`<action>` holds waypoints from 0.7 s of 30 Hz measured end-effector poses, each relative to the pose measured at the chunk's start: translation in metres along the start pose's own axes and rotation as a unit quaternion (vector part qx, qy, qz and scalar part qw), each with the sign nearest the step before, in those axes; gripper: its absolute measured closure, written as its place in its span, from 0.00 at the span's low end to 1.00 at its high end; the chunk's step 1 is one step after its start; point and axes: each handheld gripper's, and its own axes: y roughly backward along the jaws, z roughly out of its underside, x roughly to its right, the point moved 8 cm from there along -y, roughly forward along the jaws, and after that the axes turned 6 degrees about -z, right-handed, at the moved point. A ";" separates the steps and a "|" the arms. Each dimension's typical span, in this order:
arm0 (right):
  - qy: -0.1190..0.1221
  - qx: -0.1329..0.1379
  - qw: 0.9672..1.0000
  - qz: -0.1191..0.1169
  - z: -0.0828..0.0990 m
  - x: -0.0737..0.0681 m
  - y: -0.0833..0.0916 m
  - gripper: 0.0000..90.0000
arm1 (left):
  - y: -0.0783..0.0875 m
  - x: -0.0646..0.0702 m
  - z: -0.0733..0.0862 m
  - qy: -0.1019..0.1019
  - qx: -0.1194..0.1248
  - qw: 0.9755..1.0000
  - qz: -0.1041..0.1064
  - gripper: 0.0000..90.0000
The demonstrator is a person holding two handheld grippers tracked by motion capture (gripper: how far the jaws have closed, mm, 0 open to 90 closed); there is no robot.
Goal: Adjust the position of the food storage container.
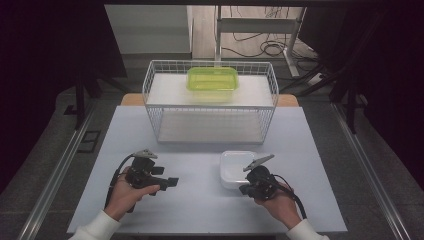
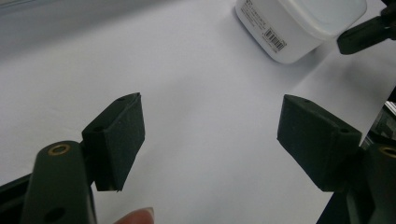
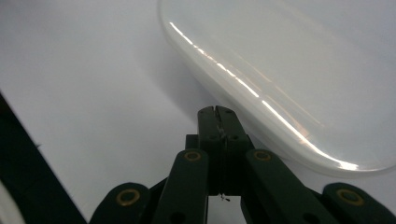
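Nearest, at the bottom edge of the high view: two white sleeves and two hands, each around a black hand-held gripper over the pale bench.

Left hand-held gripper low over bare bench, pointed toward the right side of the high view, jaws wide apart and empty. From its own view, both black pads spread with only bench surface between them, a fingertip showing at the bottom edge, and the white container lying beyond, upper right, barcode label on its side.

Right hand-held gripper just beside the near right corner of the white container, jaws pressed together, clamped on nothing. From its own view, closed tips next to the container's glossy rounded rim; touching or a hair apart, cannot tell.

White container itself resting flat on the bench, right of centre, between the right hand and the wire rack.

Farther back: white wire basket rack standing on the far half of the bench. On its upper shelf, a green translucent container, lid on, near the middle.

Beyond the bench: dark floor, a desk frame and loose cables.
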 end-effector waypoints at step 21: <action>-0.080 0.144 0.986 -0.003 -0.014 0.031 0.057 0.37 | 0.013 0.002 -0.014 0.048 0.062 0.997 0.016 0.26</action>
